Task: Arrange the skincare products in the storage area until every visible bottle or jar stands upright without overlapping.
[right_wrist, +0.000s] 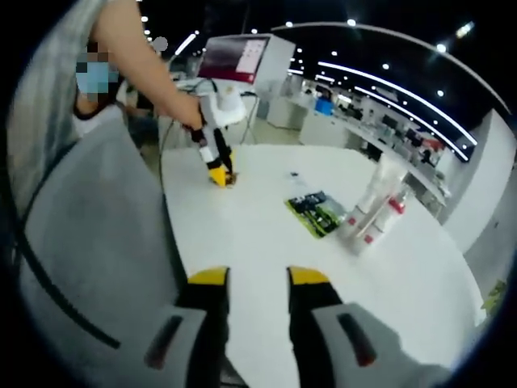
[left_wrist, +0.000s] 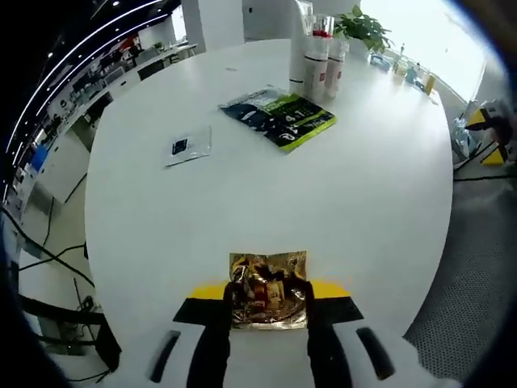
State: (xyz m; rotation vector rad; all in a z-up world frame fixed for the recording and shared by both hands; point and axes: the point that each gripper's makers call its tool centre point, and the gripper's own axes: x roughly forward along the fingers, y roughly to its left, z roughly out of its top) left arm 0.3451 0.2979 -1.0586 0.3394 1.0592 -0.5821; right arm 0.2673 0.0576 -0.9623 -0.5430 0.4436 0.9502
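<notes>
A cluster of white and clear skincare bottles [left_wrist: 318,63], some with red caps, stands upright at the far side of the round white table [left_wrist: 363,202]. In the left gripper view, my left gripper [left_wrist: 268,297] is shut on a crinkled gold foil packet [left_wrist: 268,273] held just above the near table edge. The right gripper view shows the same bottles [right_wrist: 373,212] at the right. There my right gripper [right_wrist: 258,279] hovers open over the table edge with nothing between its yellow-tipped jaws. The left gripper [right_wrist: 220,171] appears across the table, held by a person's hand.
A green and black flat pouch [left_wrist: 281,117] lies near the bottles, and a small clear sachet [left_wrist: 188,147] lies to its left. A potted plant [left_wrist: 363,27] stands behind the bottles. A grey chair back [right_wrist: 97,234] sits beside my right gripper. Office desks fill the background.
</notes>
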